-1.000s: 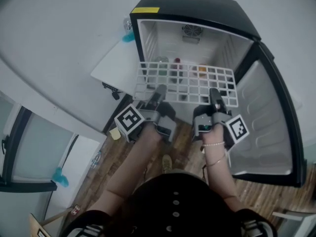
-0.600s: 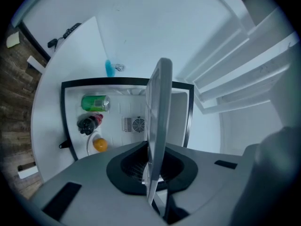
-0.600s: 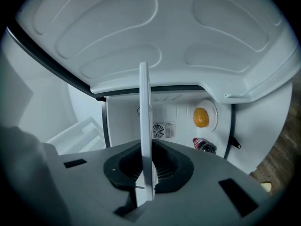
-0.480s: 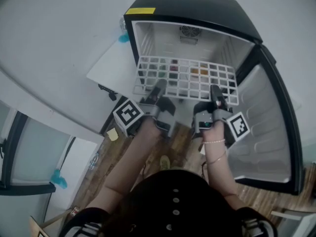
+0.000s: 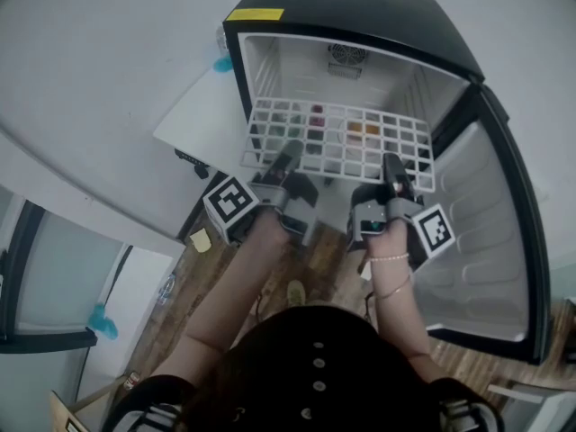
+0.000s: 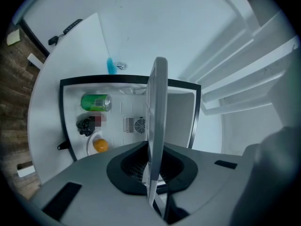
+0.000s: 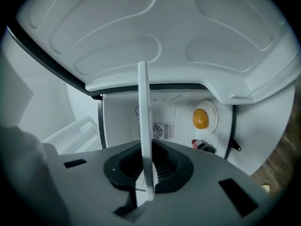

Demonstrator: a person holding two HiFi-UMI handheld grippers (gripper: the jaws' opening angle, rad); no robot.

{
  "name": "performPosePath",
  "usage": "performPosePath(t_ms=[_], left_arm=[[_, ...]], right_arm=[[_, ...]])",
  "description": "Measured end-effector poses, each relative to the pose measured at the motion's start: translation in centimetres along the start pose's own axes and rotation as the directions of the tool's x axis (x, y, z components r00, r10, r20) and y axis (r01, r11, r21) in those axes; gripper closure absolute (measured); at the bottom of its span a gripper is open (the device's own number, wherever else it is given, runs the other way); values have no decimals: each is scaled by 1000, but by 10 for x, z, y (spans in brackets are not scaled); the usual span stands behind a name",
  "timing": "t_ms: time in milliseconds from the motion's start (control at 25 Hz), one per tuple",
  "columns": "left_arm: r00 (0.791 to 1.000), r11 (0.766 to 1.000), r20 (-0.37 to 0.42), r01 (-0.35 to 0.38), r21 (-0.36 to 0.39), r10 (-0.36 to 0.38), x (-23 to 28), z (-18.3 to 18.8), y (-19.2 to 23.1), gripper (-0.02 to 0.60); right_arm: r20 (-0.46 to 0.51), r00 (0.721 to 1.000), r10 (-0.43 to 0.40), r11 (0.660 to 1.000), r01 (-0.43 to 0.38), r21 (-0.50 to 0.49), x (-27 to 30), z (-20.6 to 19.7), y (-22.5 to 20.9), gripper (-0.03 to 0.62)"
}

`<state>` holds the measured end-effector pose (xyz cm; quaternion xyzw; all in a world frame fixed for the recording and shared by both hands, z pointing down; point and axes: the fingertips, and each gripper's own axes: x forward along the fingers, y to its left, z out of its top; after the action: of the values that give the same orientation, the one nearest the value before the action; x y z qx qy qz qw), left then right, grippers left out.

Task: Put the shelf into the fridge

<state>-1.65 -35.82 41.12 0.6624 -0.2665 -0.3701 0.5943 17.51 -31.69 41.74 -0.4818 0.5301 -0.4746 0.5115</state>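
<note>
Your left tool is clamping down on the near edge of the shelf, its jaws drawn almost together with the thin white rim pinched between them. The shelf is hanging roughly level in front of you, its far edge reaching the mouth of the open fridge. Whether it is sitting on any side ledge yet cannot be told. Below it, on the fridge floor, a green can and an orange are lying. You are handling a wire grid that is probably light and stiff, so it is likely moving as one piece, though held by one edge it is probably wanting to droop at the far end. The coated wire is likely slick, so grip where a cross-bar meets the rim rather than on a bare span. Your right tool is pinching the same near edge further along, jaws just as narrow, and the two holds are sitting well apart, which should be steadying the shelf against twisting. The door is standing wide at the right.
</note>
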Motion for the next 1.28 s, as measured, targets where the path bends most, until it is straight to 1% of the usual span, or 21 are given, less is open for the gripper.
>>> performPosePath(t_ms=[920,1080,1280], left_arm=[[999,1000,14,-31,-6,31,2,0,-2,551],[999,999,17,-27,-19,28,1,-1,-2,551],[999,999,28,-28,-20,29,-1,0,-1,551]], right_arm=[[9,1000,3,1000,-4,15,0,2,2,563],[14,1000,9,1000,-9,5,-1,2,2,563],[14,1000,-20,999,19,31,0,0,-6,563]])
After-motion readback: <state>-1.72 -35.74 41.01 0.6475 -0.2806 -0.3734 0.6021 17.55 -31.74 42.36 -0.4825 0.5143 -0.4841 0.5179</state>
